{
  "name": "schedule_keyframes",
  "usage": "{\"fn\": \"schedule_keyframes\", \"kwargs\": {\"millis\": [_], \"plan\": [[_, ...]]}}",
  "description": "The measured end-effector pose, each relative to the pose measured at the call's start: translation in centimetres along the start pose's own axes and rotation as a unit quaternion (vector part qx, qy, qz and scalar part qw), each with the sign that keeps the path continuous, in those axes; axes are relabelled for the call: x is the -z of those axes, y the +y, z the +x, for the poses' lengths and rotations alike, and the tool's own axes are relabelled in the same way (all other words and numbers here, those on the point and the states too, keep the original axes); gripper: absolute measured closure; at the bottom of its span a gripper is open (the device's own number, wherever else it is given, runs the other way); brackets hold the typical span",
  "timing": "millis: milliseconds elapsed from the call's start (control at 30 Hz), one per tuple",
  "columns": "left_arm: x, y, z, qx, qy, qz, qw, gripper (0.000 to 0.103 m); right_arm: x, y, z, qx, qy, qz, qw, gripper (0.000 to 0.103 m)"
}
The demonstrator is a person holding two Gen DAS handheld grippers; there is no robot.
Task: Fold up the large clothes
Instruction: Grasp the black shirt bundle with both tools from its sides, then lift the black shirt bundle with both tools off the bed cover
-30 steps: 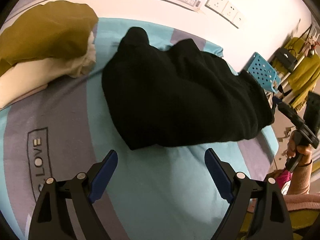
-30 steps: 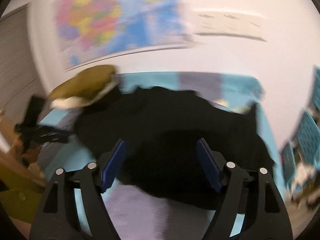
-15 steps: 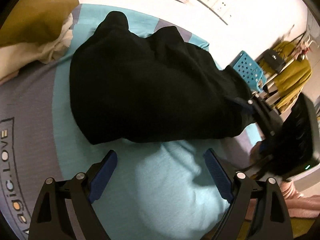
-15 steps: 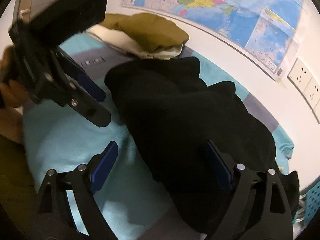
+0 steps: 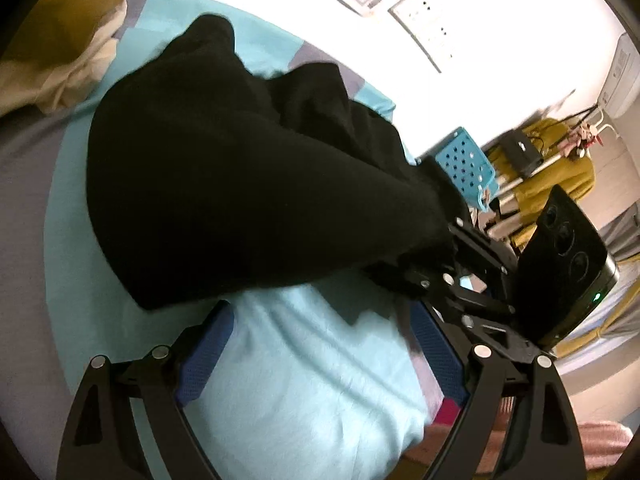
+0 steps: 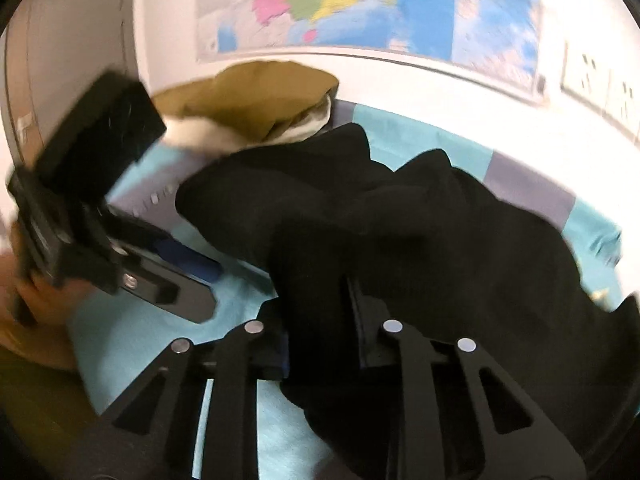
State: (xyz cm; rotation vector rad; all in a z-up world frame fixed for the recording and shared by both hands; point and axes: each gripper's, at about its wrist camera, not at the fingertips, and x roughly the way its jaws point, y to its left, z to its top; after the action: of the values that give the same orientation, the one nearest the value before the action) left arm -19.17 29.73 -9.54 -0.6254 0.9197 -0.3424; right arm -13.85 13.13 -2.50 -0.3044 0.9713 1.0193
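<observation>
In the right wrist view, the right gripper is nearest to the work: its jaws are pressed on a fold of the black garment, at the near corner of the cloth, which rises between the two fingers. The left gripper hangs just before the near hem of the same garment; its jaws are spread wide with only light blue bed sheet between them, and they touch no cloth. From the left jaws the garment lies forward and a little left, and its long axis runs from the near right, where the right gripper pinches it, toward the far left. I judge the left gripper needs only a short reach forward to take the hem. There is open sheet on the near side for folding. Farther back, a pile of olive and cream clothes lies just beside the garment's far end, and then the wall with a map.
</observation>
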Motion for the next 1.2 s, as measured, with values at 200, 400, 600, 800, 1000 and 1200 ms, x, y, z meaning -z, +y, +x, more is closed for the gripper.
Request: {"fn": "schedule_keyframes", "kwargs": {"millis": [200, 400, 600, 800, 1000, 1200], "plan": [[-2.1, 0.8, 0.0, 0.037, -0.030, -0.052, 0.9975, 0.013, 0.1, -0.1, -0.1, -0.010, -0.001, 0.016, 1.000, 0.081], [-3.6, 1.9, 0.9, 0.043, -0.047, -0.100, 0.9930, 0.010, 0.9, -0.5, -1.3, -0.041, 0.000, 0.059, 0.997, 0.070], [-3.6, 1.6, 1.5, 0.006, -0.060, -0.081, 0.9949, 0.012, 4.5, -3.5, -6.9, -0.098, -0.031, 0.175, 0.979, 0.047], [-3.7, 1.8, 1.3, -0.020, -0.062, -0.059, 0.9961, 0.041, 11.8, -9.3, -13.0, -0.070, -0.039, 0.348, 0.934, 0.026], [-4.0, 1.9, 1.9, -0.041, -0.063, -0.051, 0.9959, 0.033, 17.2, -13.9, -15.6, -0.002, -0.074, 0.477, 0.876, 0.022], [-4.9, 1.5, 2.6, -0.068, -0.053, -0.018, 0.9961, 0.024, 15.6, -16.0, -14.0, 0.050, -0.084, 0.484, 0.870, 0.014]]}}
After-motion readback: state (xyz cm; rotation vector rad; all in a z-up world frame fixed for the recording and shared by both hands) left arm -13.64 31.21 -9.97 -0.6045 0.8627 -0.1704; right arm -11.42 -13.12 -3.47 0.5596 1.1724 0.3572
